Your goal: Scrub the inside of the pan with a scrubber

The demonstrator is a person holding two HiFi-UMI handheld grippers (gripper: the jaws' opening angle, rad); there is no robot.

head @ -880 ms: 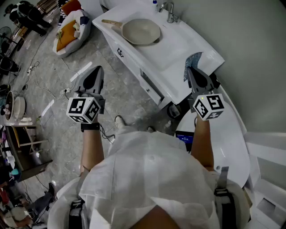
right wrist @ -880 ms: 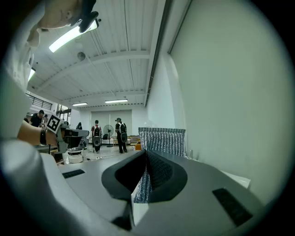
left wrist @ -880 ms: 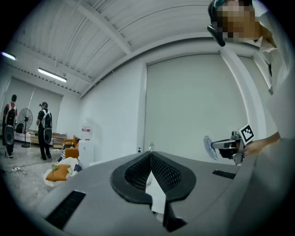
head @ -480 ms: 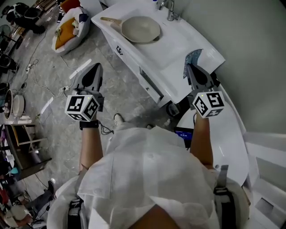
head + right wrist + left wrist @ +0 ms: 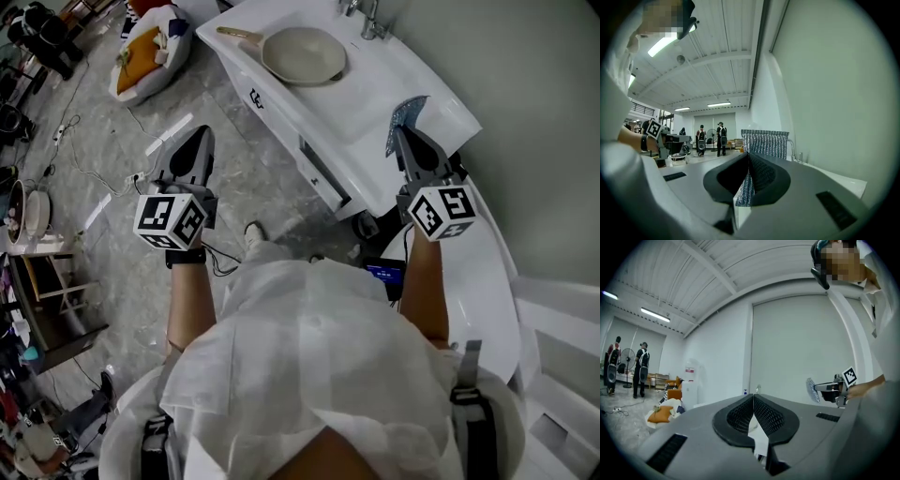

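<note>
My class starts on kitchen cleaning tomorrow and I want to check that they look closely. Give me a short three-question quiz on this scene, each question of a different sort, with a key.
1. True or false: the left gripper is shut with nothing in it.
2. Where is the pan? A: on the floor. B: on the white sink unit. C: in a gripper.
3. Fill in the gap: the right gripper is shut on the ____.

Key: 1 true. 2 B. 3 scrubber, a silvery mesh sheet standing up between the jaws.
</note>
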